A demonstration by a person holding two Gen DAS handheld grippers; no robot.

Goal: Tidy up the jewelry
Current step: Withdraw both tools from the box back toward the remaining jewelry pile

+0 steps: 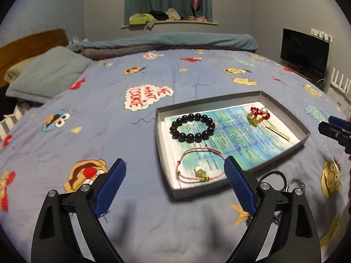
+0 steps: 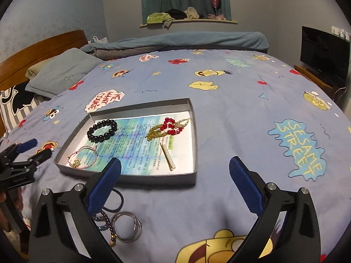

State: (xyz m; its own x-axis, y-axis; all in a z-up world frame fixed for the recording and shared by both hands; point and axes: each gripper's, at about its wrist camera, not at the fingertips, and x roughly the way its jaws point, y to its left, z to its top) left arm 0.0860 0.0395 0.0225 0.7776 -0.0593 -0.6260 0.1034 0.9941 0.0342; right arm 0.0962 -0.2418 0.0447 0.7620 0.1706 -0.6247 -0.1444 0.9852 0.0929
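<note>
A shallow grey box [image 1: 159, 135] [image 2: 142, 178] lined with a printed sheet lies on the bed. In it are a black bead bracelet [image 1: 175, 131] [image 2: 105, 134], a red-bead and gold chain piece [image 1: 257, 115] [image 2: 169, 127], a pearl hair pin [image 1: 278, 133] [image 2: 167, 156] and a pink cord bracelet [image 1: 200, 173] [image 2: 76, 163] with a green charm. My left gripper [image 1: 175, 163] [image 2: 40, 148] hovers open over the box's near left corner, holding nothing. My right gripper [image 2: 175, 162] [image 1: 333, 127] is open and empty above the box's near right corner.
On the quilt in front of the box lie a black hair tie [image 1: 274, 172] [image 2: 120, 197], silver rings [image 1: 295, 179] [image 2: 138, 223] and a dark bead chain [image 2: 107, 221]. A pillow [image 1: 48, 74] and folded blanket [image 1: 166, 41] sit farther back; a TV [image 1: 305, 50] stands at right.
</note>
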